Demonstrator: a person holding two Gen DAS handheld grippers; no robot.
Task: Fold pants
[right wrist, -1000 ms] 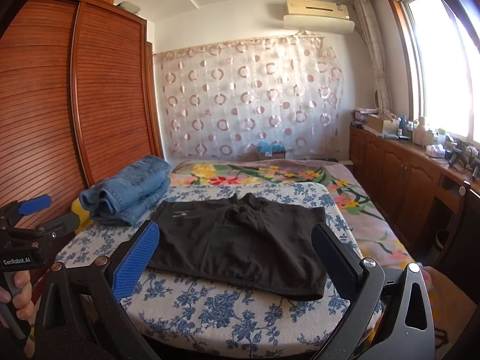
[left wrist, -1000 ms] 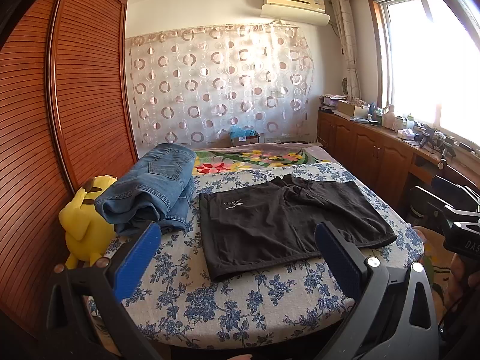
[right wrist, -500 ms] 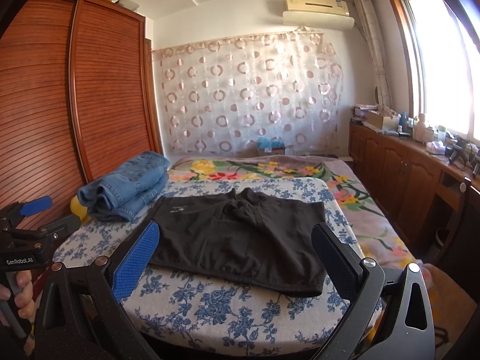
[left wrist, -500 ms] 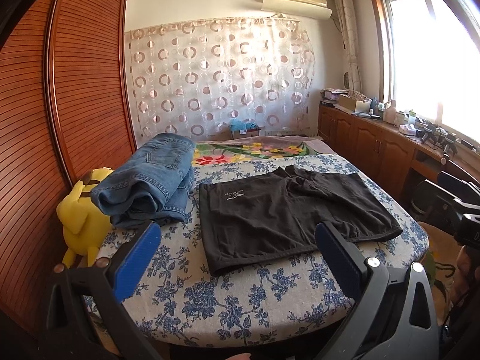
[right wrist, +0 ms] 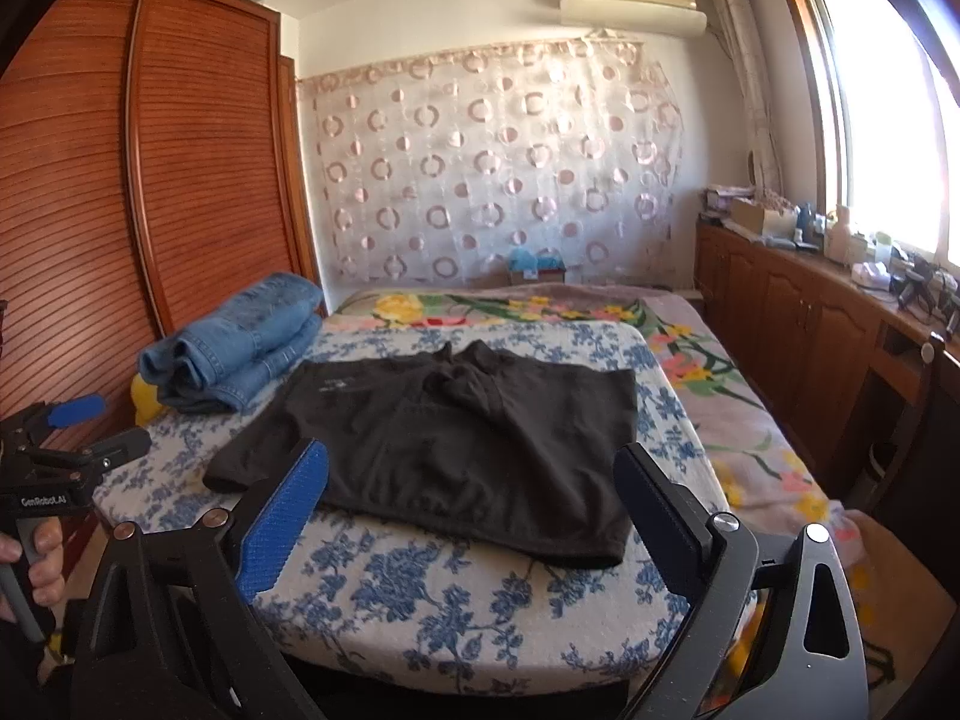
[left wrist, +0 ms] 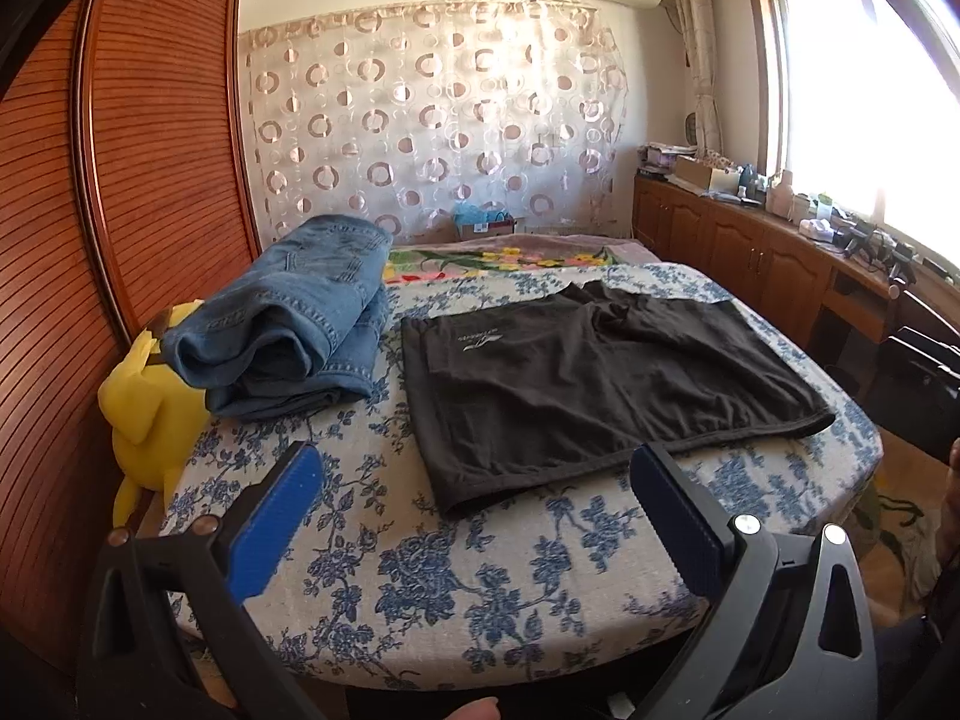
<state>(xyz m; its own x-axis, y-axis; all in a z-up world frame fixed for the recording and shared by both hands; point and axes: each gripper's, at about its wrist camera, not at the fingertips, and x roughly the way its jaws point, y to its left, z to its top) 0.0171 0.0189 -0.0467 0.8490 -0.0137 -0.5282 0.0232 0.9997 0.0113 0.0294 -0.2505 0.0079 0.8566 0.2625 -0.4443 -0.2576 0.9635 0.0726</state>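
Observation:
Black shorts point(left wrist: 594, 384) lie spread flat on the blue-flowered bed cover point(left wrist: 456, 576); they also show in the right wrist view point(right wrist: 456, 444). My left gripper point(left wrist: 474, 510) is open and empty, held over the bed's near edge, short of the shorts' near left corner. My right gripper point(right wrist: 471, 504) is open and empty, just before the shorts' near hem. The left gripper also shows at the left edge of the right wrist view point(right wrist: 72, 426).
Folded blue jeans point(left wrist: 300, 312) are stacked left of the shorts, next to a yellow plush toy point(left wrist: 150, 414). A wooden wardrobe point(left wrist: 90, 240) stands at the left. Wooden cabinets point(left wrist: 756, 264) with clutter run along the right under the window.
Both grippers have moved forward and lower toward the bed; the shorts look larger and nearer. Both stay open and nothing has been touched.

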